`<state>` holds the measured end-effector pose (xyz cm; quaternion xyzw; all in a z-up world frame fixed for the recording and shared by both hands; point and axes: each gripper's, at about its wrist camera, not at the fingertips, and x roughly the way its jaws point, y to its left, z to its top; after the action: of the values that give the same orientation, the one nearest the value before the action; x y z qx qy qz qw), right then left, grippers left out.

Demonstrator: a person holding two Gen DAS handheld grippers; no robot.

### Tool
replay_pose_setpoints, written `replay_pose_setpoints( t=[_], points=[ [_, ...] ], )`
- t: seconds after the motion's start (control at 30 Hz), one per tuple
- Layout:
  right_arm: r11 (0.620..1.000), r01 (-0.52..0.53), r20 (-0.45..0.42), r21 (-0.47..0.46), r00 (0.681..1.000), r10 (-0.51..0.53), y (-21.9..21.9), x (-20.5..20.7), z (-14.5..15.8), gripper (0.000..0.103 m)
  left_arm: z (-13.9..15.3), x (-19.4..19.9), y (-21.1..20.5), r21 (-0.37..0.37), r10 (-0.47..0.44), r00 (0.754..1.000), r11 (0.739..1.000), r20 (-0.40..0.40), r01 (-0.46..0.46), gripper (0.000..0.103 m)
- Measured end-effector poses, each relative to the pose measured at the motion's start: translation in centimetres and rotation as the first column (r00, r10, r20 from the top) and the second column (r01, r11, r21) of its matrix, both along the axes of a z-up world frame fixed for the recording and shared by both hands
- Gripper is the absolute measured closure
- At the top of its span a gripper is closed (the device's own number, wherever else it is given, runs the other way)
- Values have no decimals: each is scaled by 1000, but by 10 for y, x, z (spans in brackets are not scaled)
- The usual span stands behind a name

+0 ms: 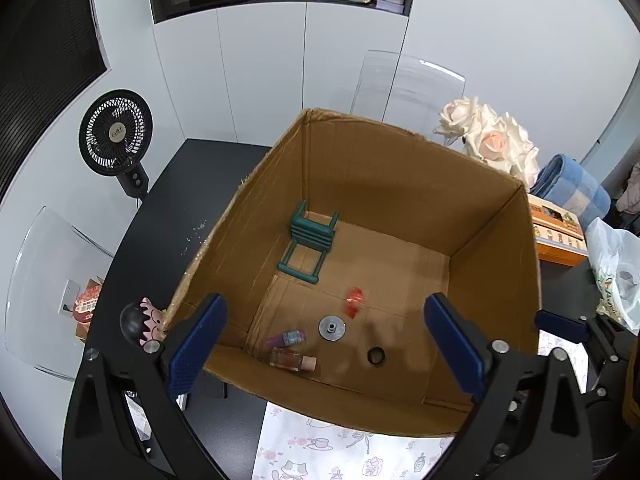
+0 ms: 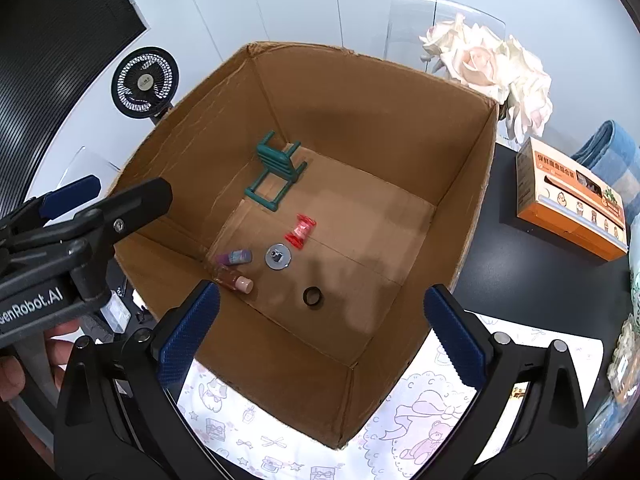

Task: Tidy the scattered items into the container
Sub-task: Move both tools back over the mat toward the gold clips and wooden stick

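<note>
I find both my left claw [image 1: 324, 350] and right claw [image 2: 322, 324] released and empty above the cardboard box [image 2: 472, 184], whose floor holds toy chair [image 2: 276, 168], bottles [image 2: 234, 276], washer [image 2: 278, 256], ring [image 2: 312, 296] and red wrapper [image 2: 300, 231].

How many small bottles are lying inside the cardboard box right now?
2, side by side at the near-left floor corner: the purple-capped bottle and the clear bottle nearer the wall. None seems hidden.

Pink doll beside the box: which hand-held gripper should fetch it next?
Left. The pink doll sits just beyond the left hand-held gripper, outside the cardboard box; the right view doesn't show it.
</note>
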<state>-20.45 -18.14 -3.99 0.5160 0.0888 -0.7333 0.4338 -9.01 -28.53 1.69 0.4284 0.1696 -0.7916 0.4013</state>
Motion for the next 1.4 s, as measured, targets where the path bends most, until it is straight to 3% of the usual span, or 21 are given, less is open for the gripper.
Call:
replay_pose_setpoints(
  t=[0.37,0.77,1.07,1.4],
  points=[
    [1000,-14,-86,7,996,15,17,13,22,0,18,9,17,-47,1,1000,999,-27,-3,4],
    [998,-4,-98,-56,995,-1,59,18,46,0,43,9,54,-75,2,995,997,-97,-10,4],
    [997,64,-101,-52,993,-69,127,4,48,0,41,-17,113,-64,-36,994,998,-99,30,4],
    [982,187,-72,-31,979,-189,233,-21,18,0,22,-69,201,-48,-179,980,983,-86,176,4]
  ],
)
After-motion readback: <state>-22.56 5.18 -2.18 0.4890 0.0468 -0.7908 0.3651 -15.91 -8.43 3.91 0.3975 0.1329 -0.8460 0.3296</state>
